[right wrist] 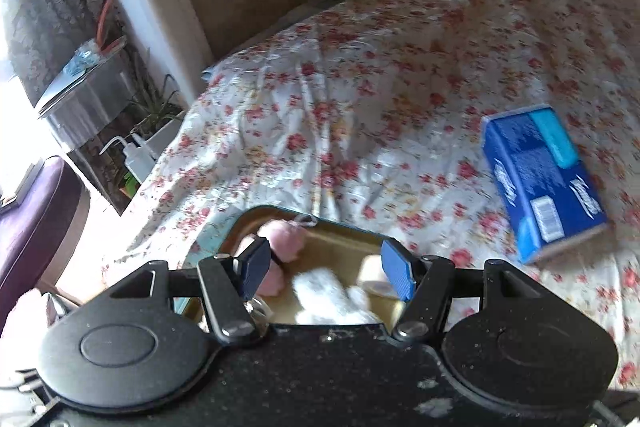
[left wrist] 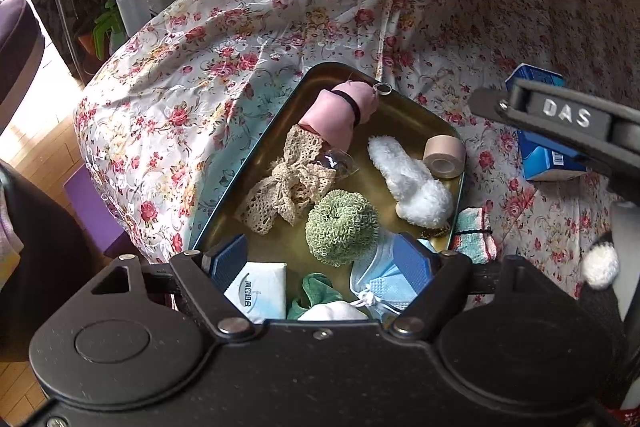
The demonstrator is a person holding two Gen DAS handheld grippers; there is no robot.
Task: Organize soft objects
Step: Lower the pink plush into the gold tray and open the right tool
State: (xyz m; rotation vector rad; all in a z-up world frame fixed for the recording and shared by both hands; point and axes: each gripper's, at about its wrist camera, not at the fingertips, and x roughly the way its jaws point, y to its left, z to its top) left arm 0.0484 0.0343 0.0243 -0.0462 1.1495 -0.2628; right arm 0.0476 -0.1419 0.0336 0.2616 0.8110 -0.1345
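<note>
The left gripper point(left wrist: 320, 263) hangs over the near end of a brass-coloured metal tray point(left wrist: 404, 115), its ribbed blue pads point(left wrist: 414, 259) spread apart and pinching nothing; below them lie a white tissue packet point(left wrist: 256, 291), a green cloth point(left wrist: 316, 293) and a pleated pale-blue face mask point(left wrist: 380, 279). Further in sit a round, loopy green scrubber point(left wrist: 342, 227), a beige crocheted lace bow point(left wrist: 288, 183), a fluffy white oblong piece point(left wrist: 412, 183), a roll of beige tape point(left wrist: 444, 157) on its side and a smooth pink pouch point(left wrist: 340, 113) banded in black. The right gripper point(right wrist: 326, 271) also stands with its blue pads point(right wrist: 396, 273) parted and empty, above the tray's far part, where the pink and white things show only as blurs, so their edges are hard to judge. The tray rests on a crinkled rose-print bedspread point(left wrist: 224, 59); a blue cardboard box point(right wrist: 544, 183) lies apart to the right.
</note>
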